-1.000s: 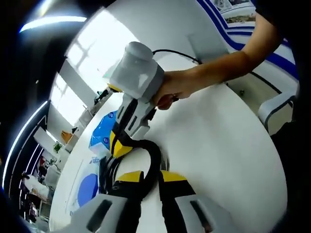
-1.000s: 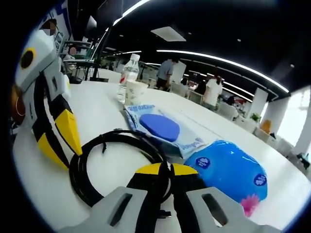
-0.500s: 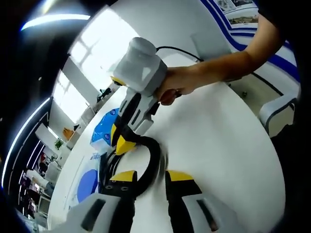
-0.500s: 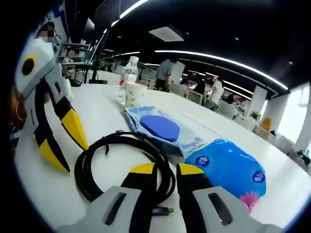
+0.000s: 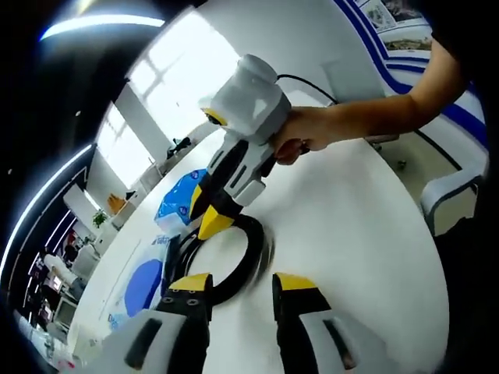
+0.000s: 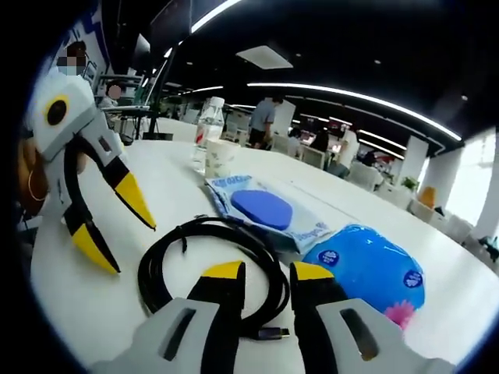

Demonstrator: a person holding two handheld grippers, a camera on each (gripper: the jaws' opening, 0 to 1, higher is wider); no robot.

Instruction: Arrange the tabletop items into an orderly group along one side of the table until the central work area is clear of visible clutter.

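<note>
Coiled black cable (image 6: 210, 261) lying under right gripper (image 6: 267, 270), jaws spread, straddling near rim; left gripper (image 6: 117, 222) hovering beside, jaws apart.

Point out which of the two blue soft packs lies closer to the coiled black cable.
The flat pack with the dark blue oval, lying right behind the coiled black cable; the bright blue glossy pack sits off to its side.

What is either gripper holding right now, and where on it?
Nothing. The left gripper is open beside the cable; the right gripper is open too, with the coil lying loose on the table.
</note>
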